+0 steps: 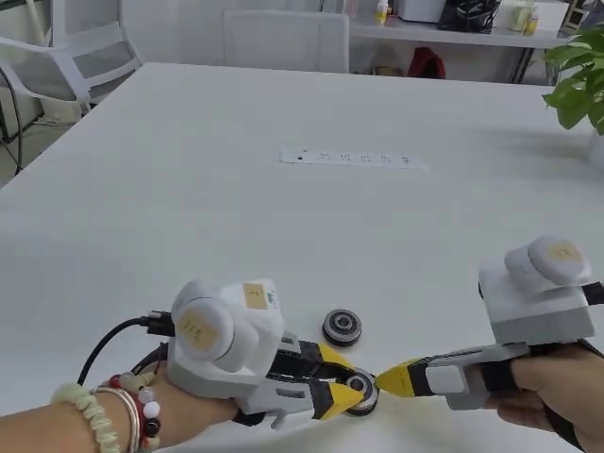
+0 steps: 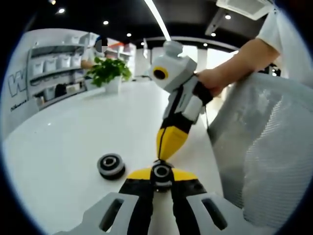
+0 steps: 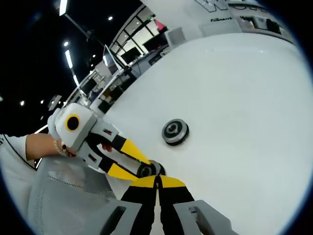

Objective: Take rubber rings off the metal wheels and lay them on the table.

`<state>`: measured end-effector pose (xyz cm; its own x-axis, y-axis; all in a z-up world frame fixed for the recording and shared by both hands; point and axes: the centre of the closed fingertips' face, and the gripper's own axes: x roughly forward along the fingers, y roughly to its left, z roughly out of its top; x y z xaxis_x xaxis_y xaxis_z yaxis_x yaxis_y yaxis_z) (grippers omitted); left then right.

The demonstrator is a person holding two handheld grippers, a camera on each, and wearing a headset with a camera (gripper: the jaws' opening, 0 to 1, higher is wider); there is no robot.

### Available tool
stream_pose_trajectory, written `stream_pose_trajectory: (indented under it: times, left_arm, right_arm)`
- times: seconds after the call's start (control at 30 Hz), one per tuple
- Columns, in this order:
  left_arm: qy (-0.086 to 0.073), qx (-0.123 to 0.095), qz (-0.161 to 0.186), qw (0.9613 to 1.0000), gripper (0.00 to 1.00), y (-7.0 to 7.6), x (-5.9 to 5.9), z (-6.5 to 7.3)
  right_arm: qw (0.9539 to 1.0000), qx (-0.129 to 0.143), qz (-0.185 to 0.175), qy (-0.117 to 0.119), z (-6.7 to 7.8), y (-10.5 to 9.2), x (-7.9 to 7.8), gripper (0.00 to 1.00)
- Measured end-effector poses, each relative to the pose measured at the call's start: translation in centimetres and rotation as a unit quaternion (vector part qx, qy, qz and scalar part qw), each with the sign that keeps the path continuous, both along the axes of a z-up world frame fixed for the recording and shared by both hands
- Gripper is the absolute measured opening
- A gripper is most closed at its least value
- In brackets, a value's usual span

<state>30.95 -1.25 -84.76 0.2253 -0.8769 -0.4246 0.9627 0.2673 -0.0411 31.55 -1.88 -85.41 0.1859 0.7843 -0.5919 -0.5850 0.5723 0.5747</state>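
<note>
**While one wheel sits clamped, another lies free beside it**

Where the two grippers meet at the near edge of the white surface (image 1: 283, 217), the left gripper (image 1: 355, 383) has its yellow-tipped jaws closed on a small metal wheel (image 1: 362, 386), one tip on each side of it. The right gripper (image 1: 382, 379) comes in from the opposite side with its jaws pressed together, its point touching that wheel's rim; whether it pinches any of the dark ring cannot be told. In the left gripper view the wheel sits between that gripper's tips, with the right gripper's yellow point directly above it. A second wheel (image 1: 342, 327), dark ring around its rim, lies flat just beyond the grippers, untouched. A white power strip (image 1: 351, 158) sits farther back, mid-surface.
</note>
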Motion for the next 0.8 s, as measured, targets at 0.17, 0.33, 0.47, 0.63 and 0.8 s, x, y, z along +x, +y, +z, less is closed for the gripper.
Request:
stream_pose_trajectory:
  times: [0.17,0.33,0.47,0.63,0.8]
  left_arm:
    - [0.003,0.004,-0.002,1.0000,0.14,0.02,-0.03,0.00]
    - [0.002,0.009,-0.001,1.0000,0.14,0.03,-0.04,-0.06]
    - [0.002,0.009,-0.002,1.0000,0.14,0.04,-0.04,-0.05]
    - [0.000,0.011,0.000,0.9999,0.14,0.05,0.00,-0.05]
    - [0.000,0.011,0.000,0.9999,0.14,0.07,0.02,-0.05]
  right_arm:
    - [0.9962,0.043,-0.038,0.066,0.21,0.28,-0.71,0.00]
    - [0.9952,0.051,-0.043,0.072,0.37,0.44,-0.80,0.00]
    - [0.9939,0.058,-0.047,0.081,0.54,0.59,-0.86,0.00]
    - [0.9930,0.063,-0.051,0.087,0.68,0.70,-0.85,0.00]
    - [0.9926,0.066,-0.051,0.089,0.74,0.70,-0.63,0.00]
